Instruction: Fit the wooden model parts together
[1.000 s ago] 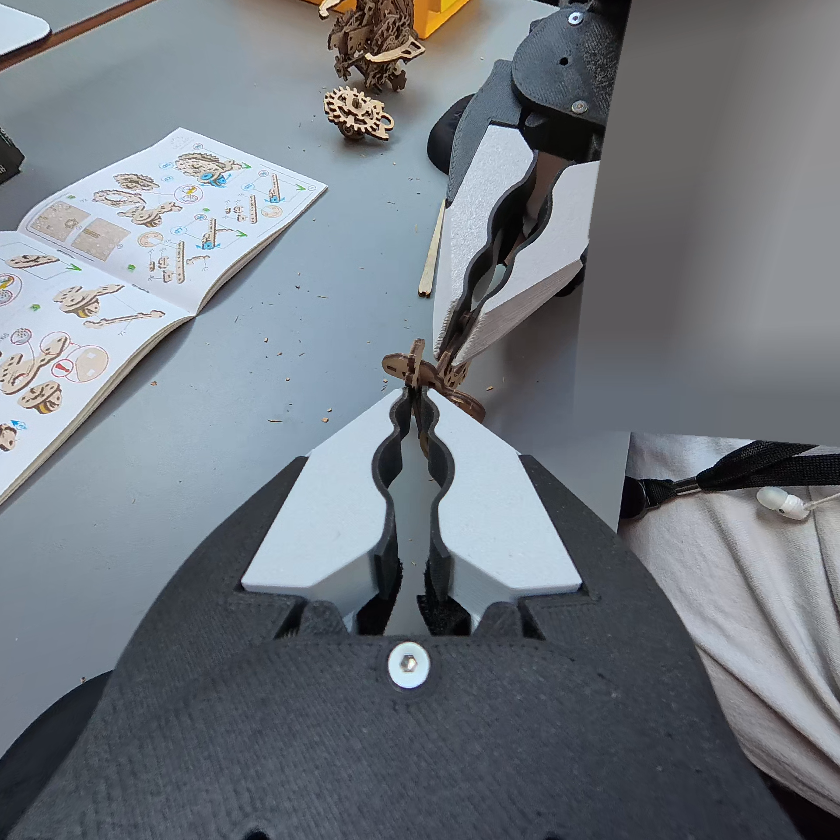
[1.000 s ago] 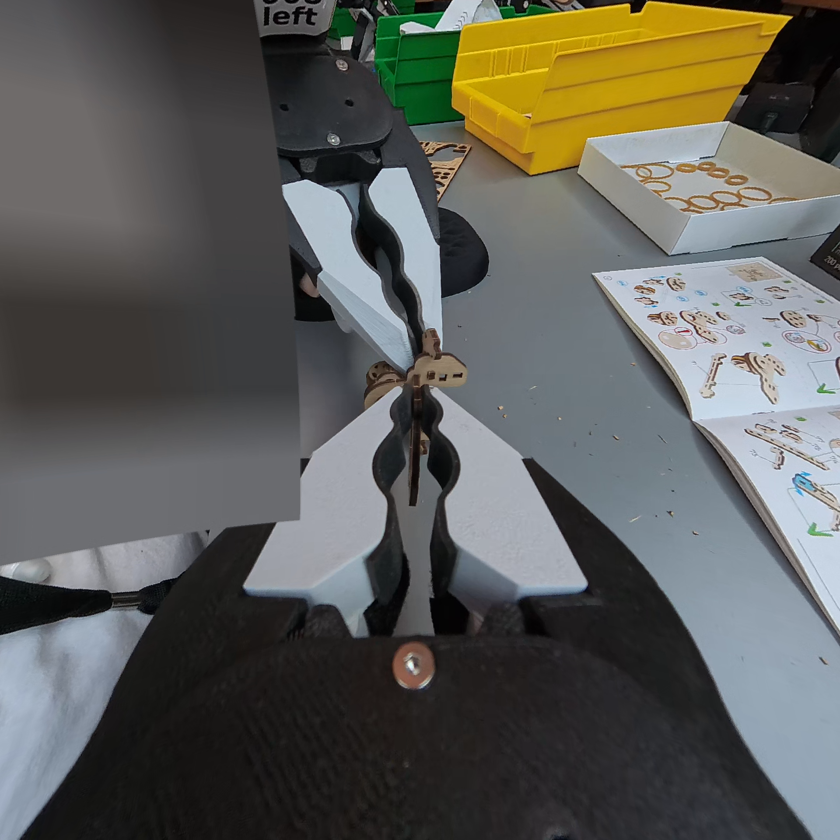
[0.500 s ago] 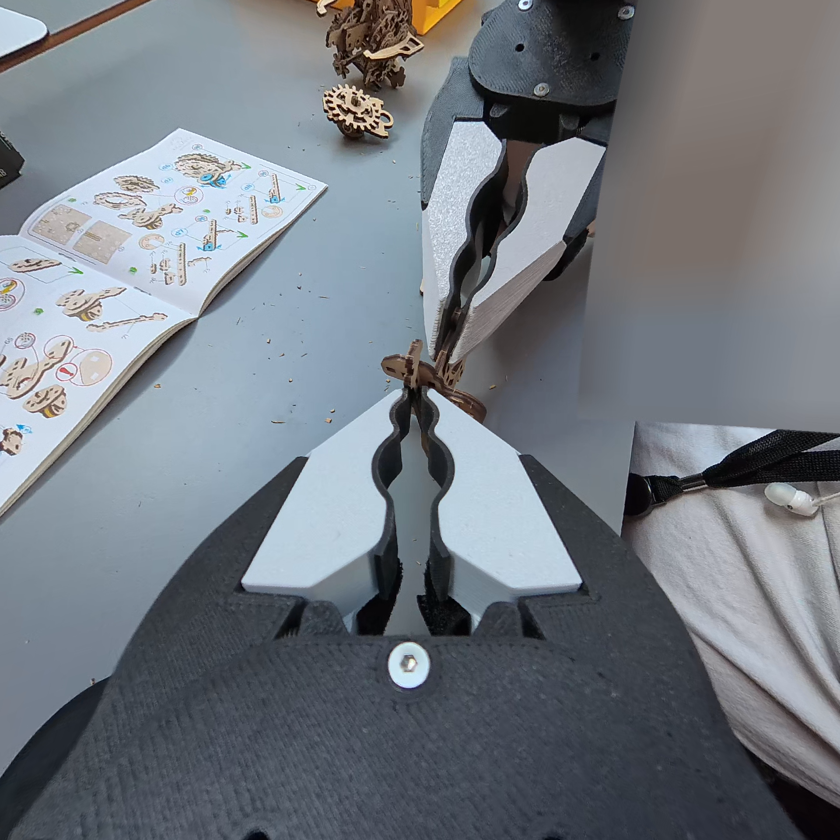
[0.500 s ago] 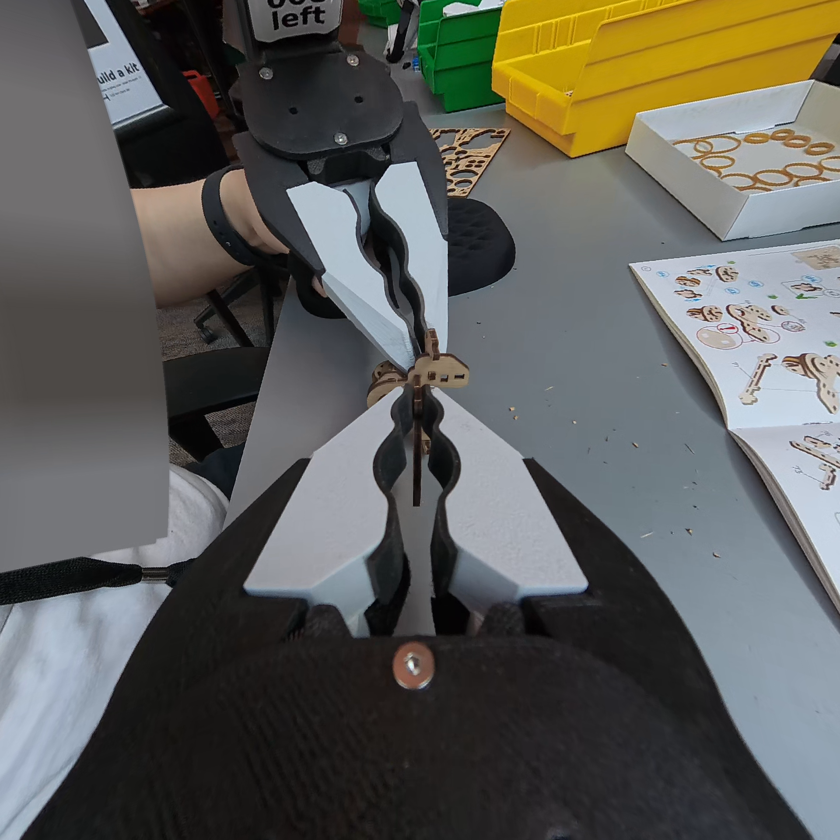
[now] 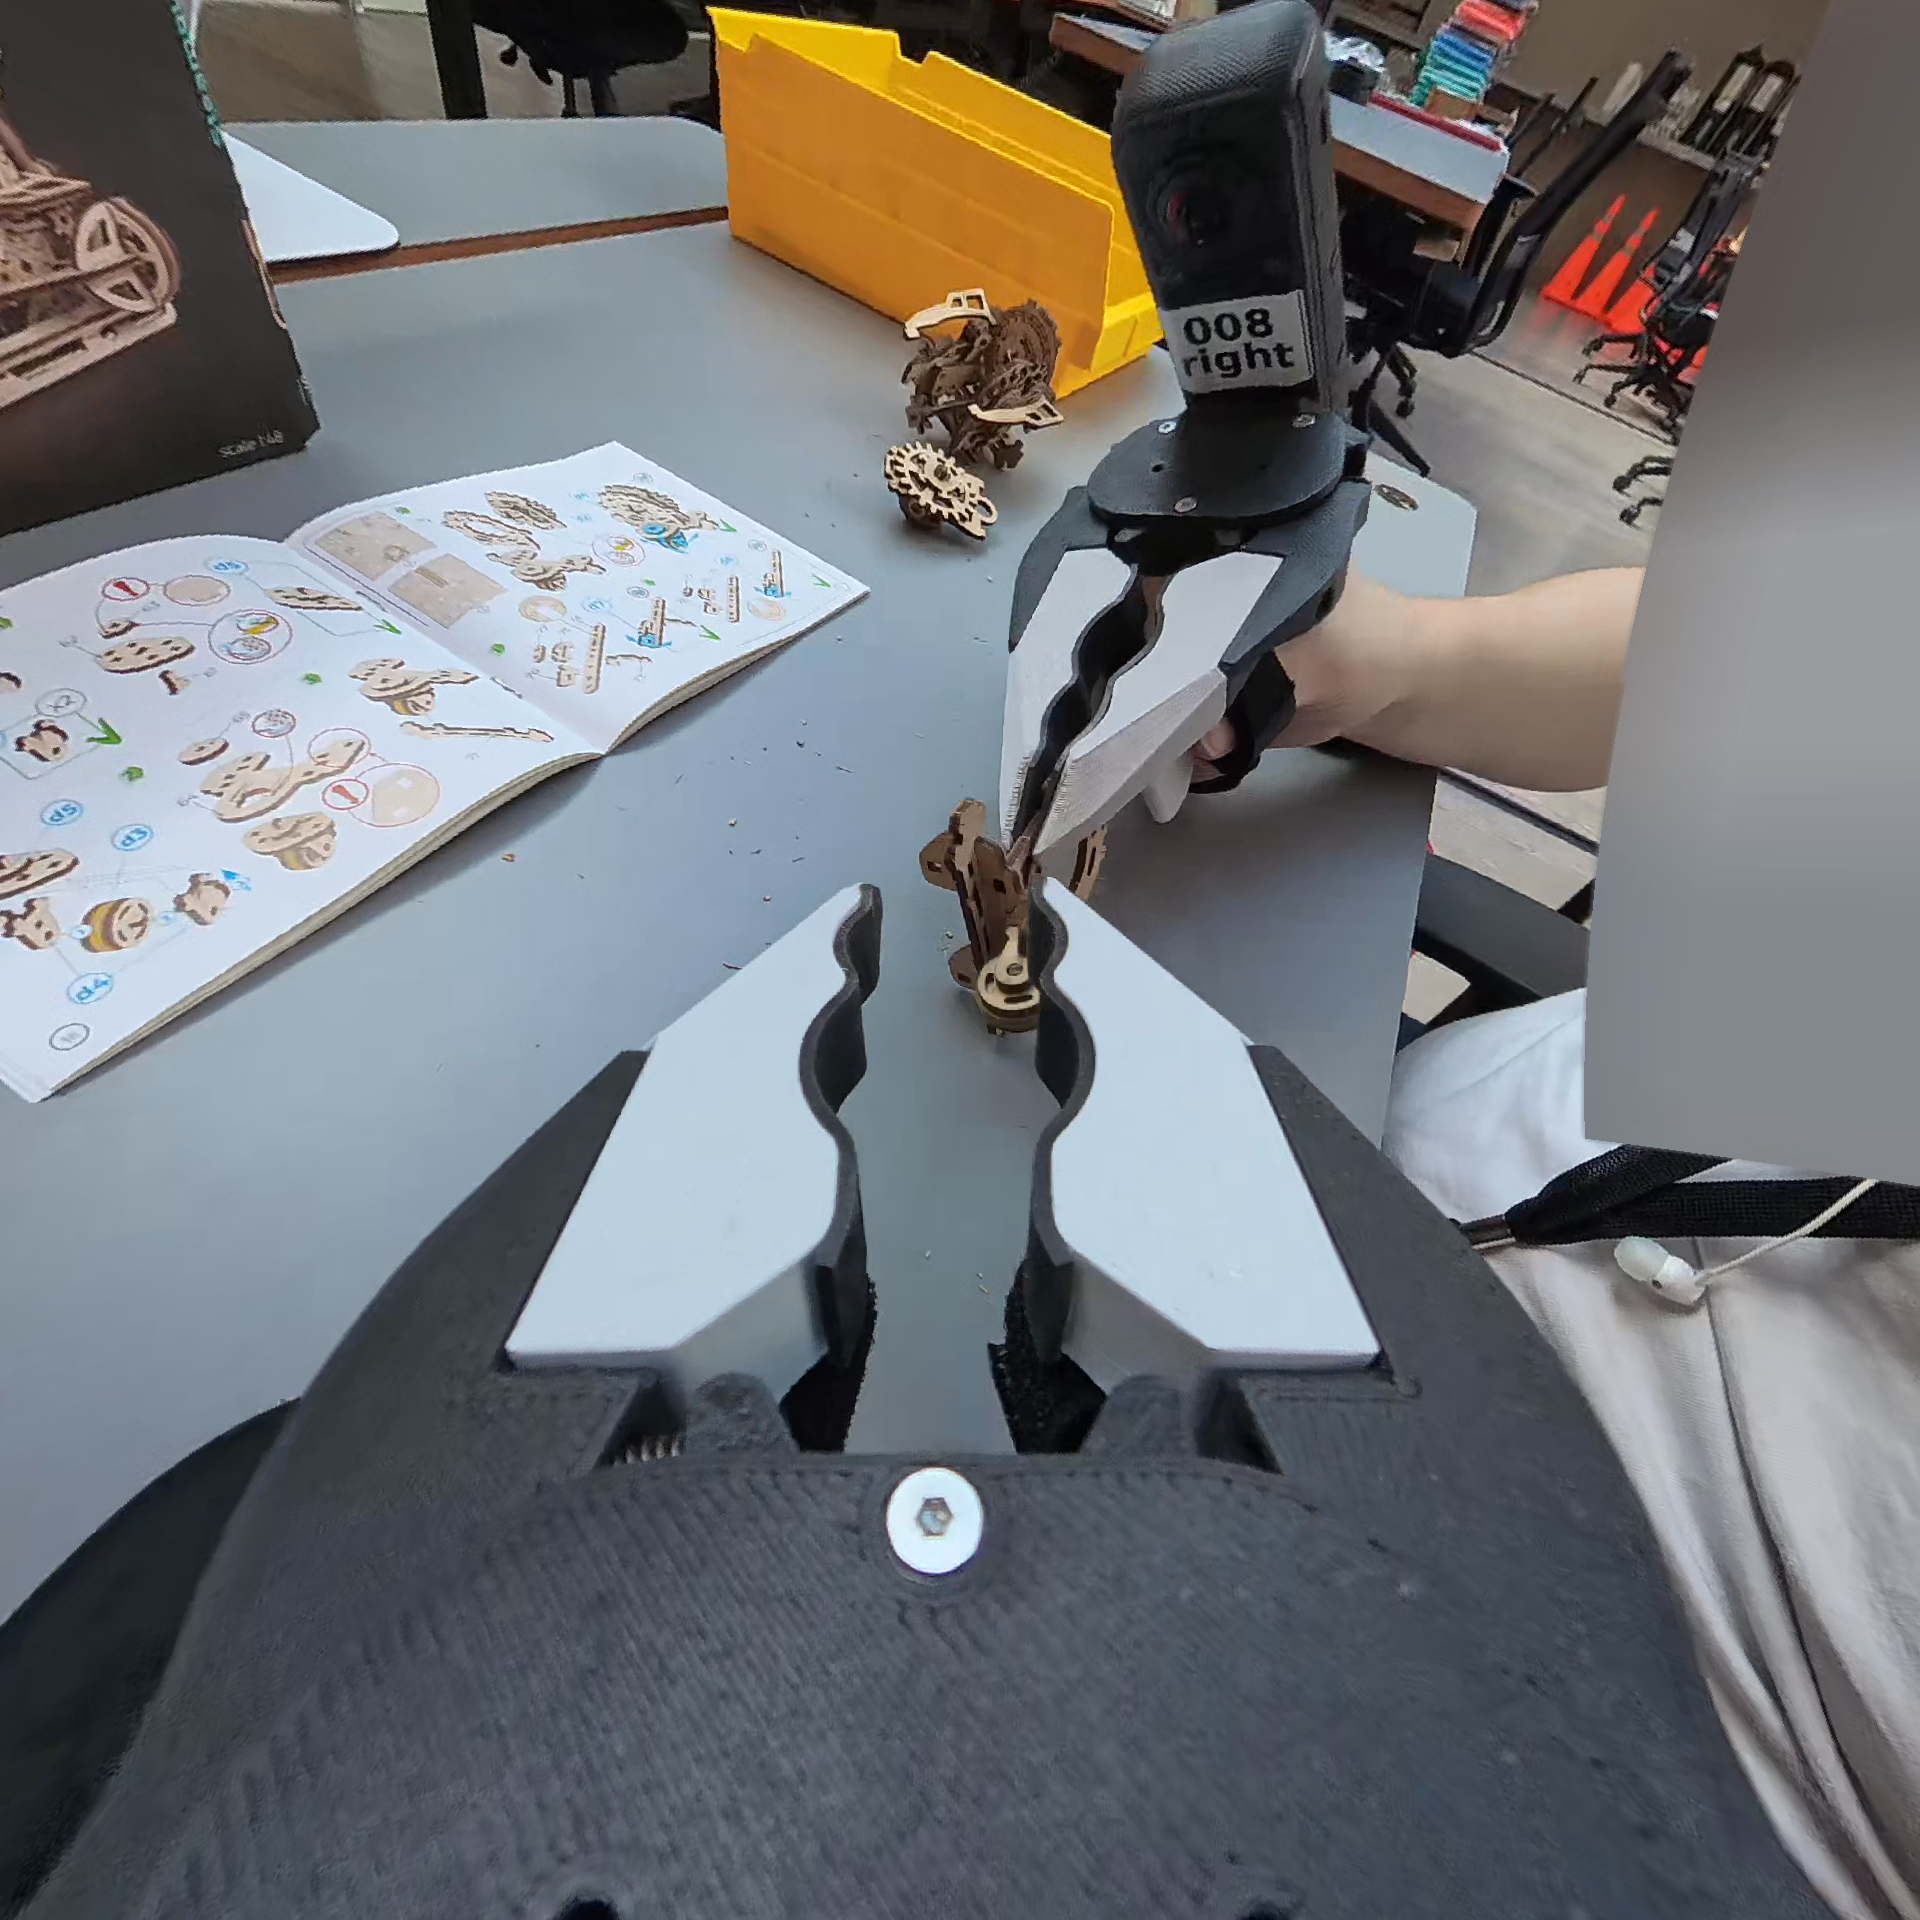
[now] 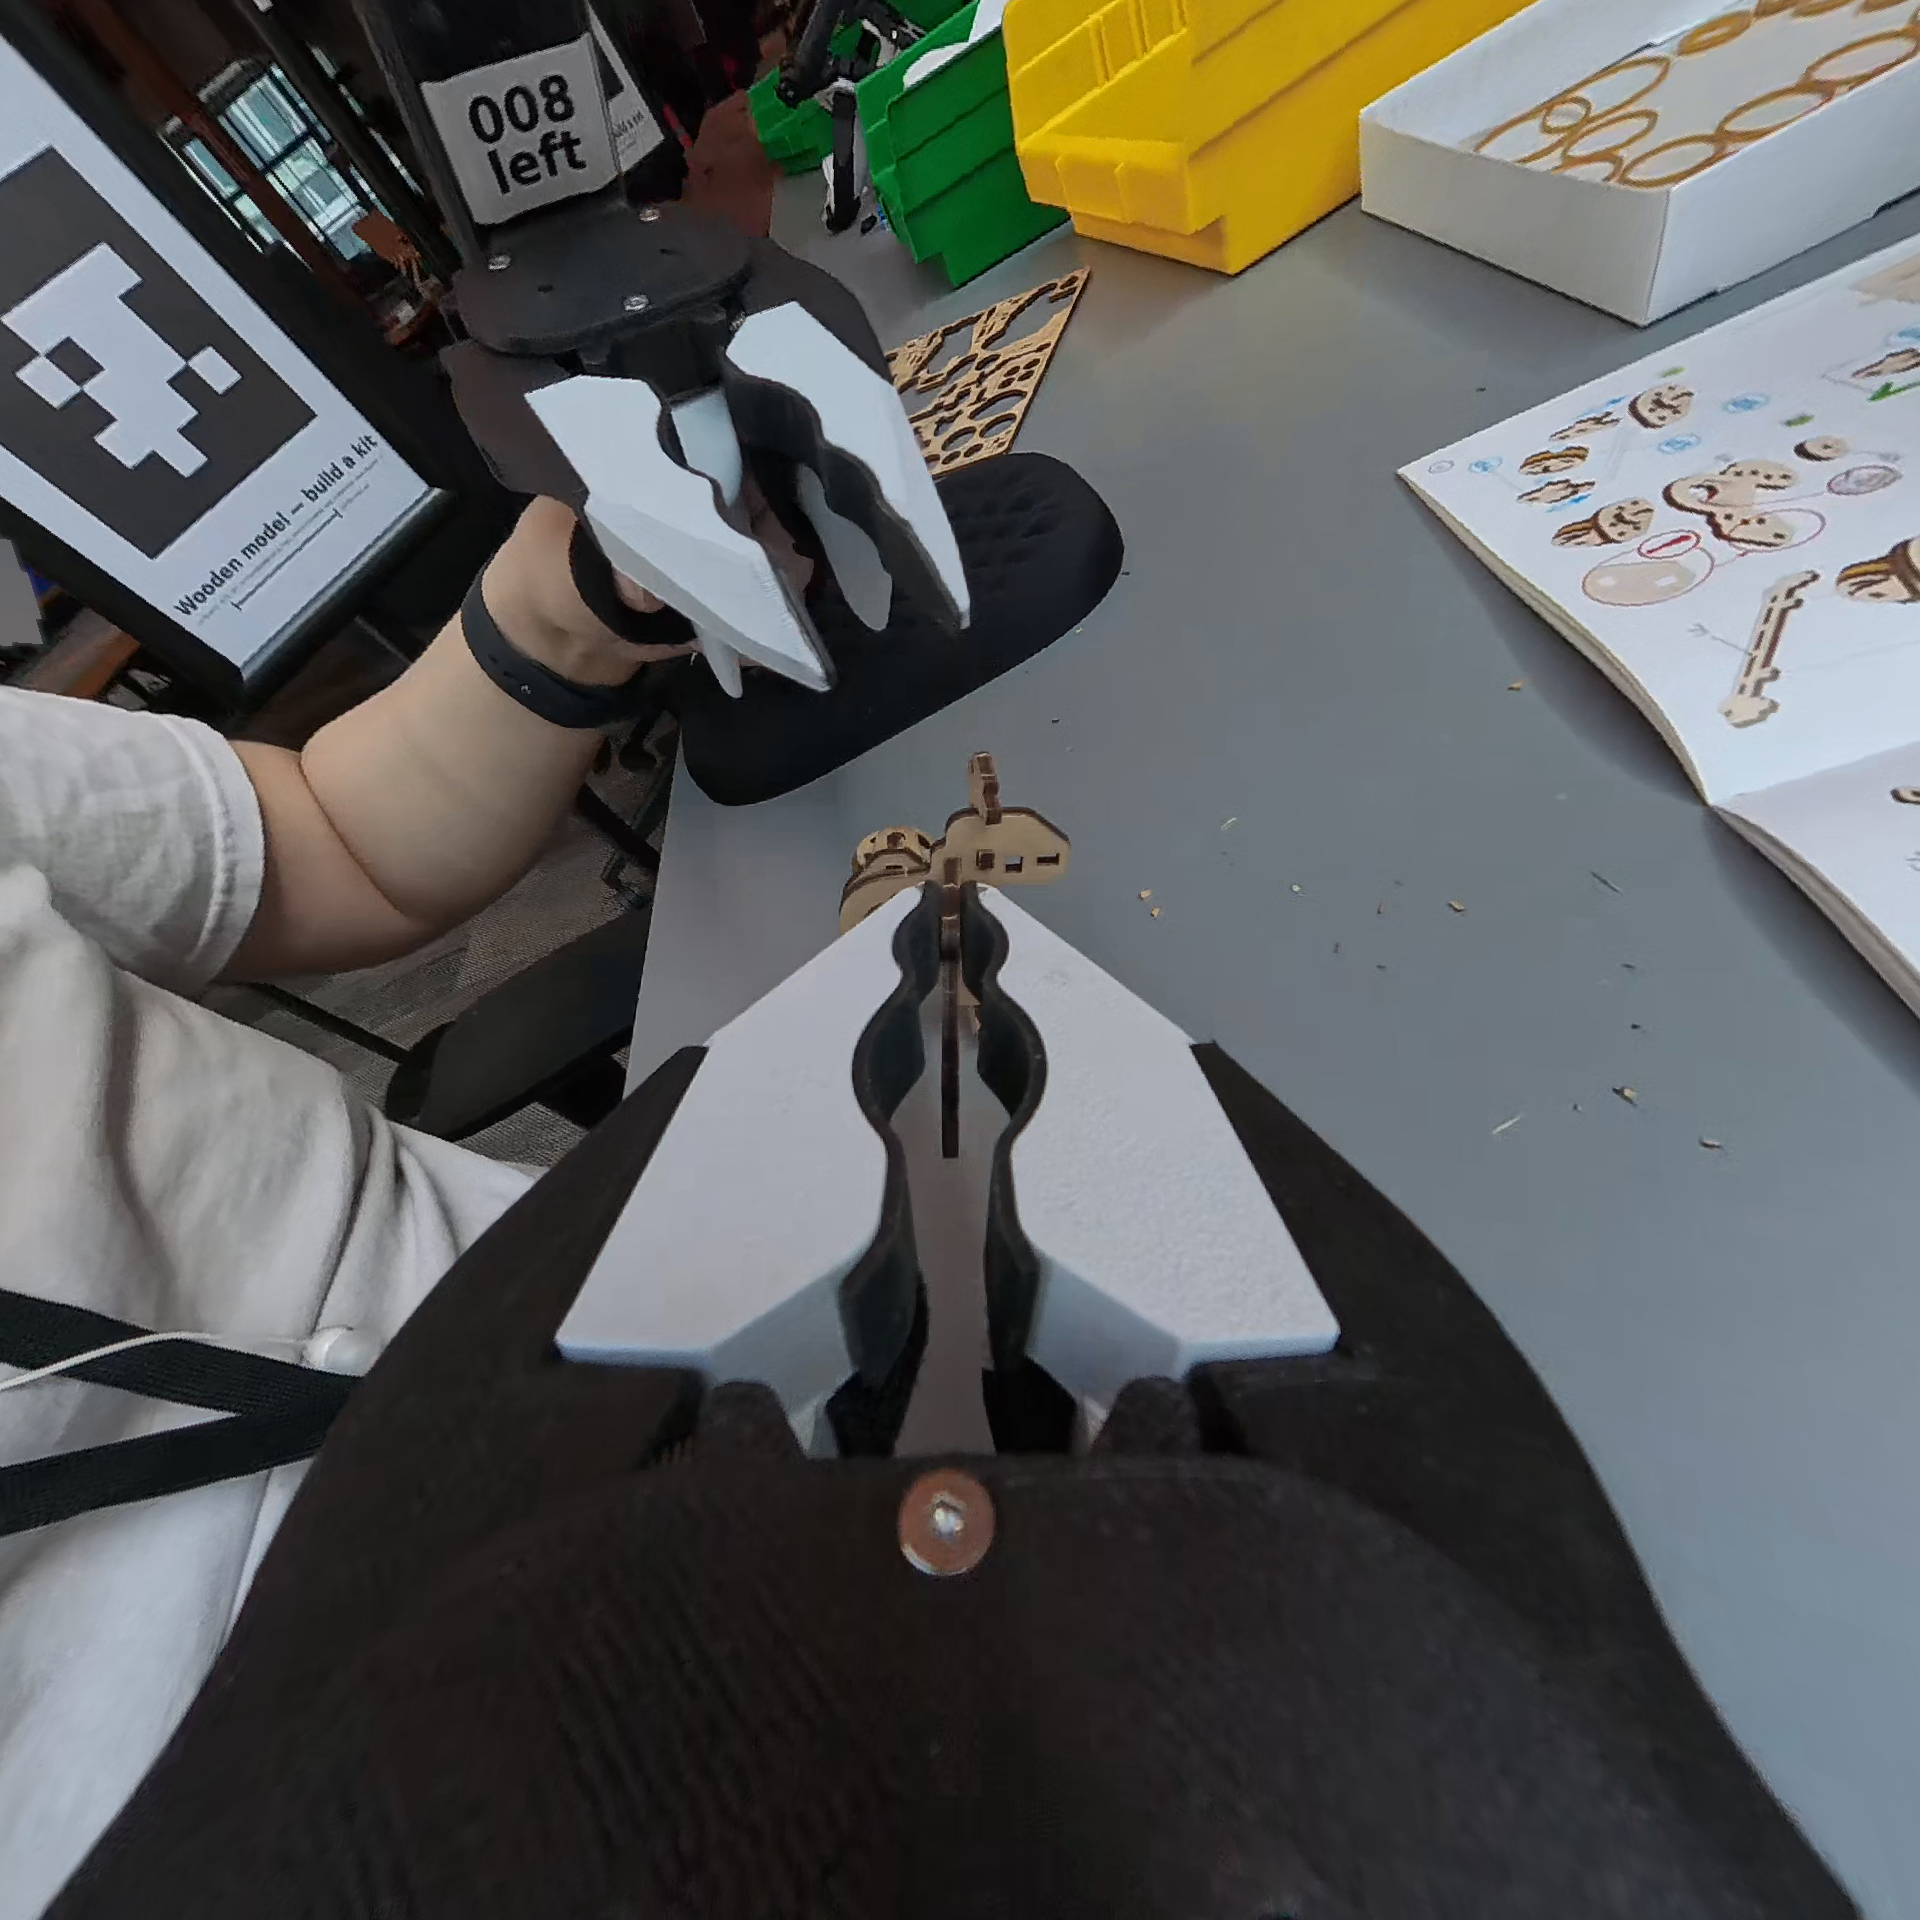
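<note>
Plywood was the whole story here: the small laser-cut light-brown wooden model sub-assembly (image 6: 961, 862) sat pinched at the very tips of the right gripper (image 6: 948, 902), whose white fingers were closed down on a thin flat wooden piece running back between them. So it was hanging over the grey table (image 6: 1351, 1039), not resting on it.

The left gripper (image 5: 958, 920) was spread open and holding nothing. From its own camera the sub-assembly (image 5: 987, 914) sat right at the mouth of the gap, off to the right-hand side, looking like it was touching or just beside the inner edge of the right-hand finger (image 5: 1174, 1143). The right wrist camera made the left gripper (image 6: 883, 655) look a bit apart from the piece though, so I couldn't tell if there was actual contact.

Long axis of the assembly ran roughly up-down in the left view, crosswise to the plate the right gripper (image 5: 1023, 831) was clamping. My guess is any regrasp by the left would need a nudge sideways to centre it first.

Open white instruction booklet (image 5: 364, 707) lay well off to the side.
</note>
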Motion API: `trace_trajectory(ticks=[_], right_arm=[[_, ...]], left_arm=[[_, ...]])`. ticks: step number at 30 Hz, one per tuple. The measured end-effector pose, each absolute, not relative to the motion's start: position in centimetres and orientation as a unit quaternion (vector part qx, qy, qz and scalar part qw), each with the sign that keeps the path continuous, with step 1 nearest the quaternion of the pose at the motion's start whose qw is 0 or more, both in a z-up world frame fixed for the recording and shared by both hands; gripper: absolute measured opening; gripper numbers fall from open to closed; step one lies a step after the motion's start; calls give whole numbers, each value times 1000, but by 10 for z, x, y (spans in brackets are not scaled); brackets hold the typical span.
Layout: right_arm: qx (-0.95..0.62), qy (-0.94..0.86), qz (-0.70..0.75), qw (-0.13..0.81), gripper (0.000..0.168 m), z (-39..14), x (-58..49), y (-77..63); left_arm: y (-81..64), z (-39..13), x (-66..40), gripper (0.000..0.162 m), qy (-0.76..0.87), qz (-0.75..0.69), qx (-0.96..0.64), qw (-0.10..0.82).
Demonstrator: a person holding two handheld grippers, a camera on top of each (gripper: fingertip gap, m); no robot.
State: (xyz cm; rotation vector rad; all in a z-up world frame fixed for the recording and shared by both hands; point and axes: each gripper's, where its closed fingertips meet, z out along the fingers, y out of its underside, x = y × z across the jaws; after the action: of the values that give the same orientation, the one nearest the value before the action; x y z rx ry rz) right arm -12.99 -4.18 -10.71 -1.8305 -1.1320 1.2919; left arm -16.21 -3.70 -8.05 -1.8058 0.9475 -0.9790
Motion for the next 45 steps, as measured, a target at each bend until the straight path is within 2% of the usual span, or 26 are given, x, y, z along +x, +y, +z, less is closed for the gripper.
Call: trace_trajectory(ticks=[6, 10, 16, 21, 25, 27, 29, 35, 39, 45], right_arm=[[-718, -352, 551, 237, 2, -112, -130, -32], [-725, -337, 560, 219, 3, -115, -129, -24], [-734, -329, 558, 203, 4, -120, -127, -16], [-740, -315, 559, 201, 5, -122, -125, -12], [-750, -305, 549, 210, 5, -124, -124, -8], [-751, -300, 548, 214, 5, -124, -124, -8], [-754, -300, 540, 223, 5, -125, -123, -7], [-758, -300, 521, 253, 6, -124, -121, -7], [-759, -299, 511, 272, 6, -123, -120, -5], [-758, -296, 490, 312, 6, -121, -118, -4]], left_arm=[[-54, -100, -159, 28, 379, -389, -742, 392], [-52, -110, -158, 22, 400, -345, -759, 381], [-55, -154, -156, 22, 423, -266, -817, 286], [-53, -139, -142, 20, 370, -310, -817, 316], [-53, -135, -131, 31, 311, -318, -827, 344], [-49, -138, -130, 44, 288, -278, -835, 377], [-48, -142, -127, 50, 278, -235, -841, 401], [-42, -134, -120, 40, 279, -153, -821, 474], [-49, -139, -113, 46, 268, -189, -834, 444], [-47, -138, -113, 46, 236, -209, -840, 442]])
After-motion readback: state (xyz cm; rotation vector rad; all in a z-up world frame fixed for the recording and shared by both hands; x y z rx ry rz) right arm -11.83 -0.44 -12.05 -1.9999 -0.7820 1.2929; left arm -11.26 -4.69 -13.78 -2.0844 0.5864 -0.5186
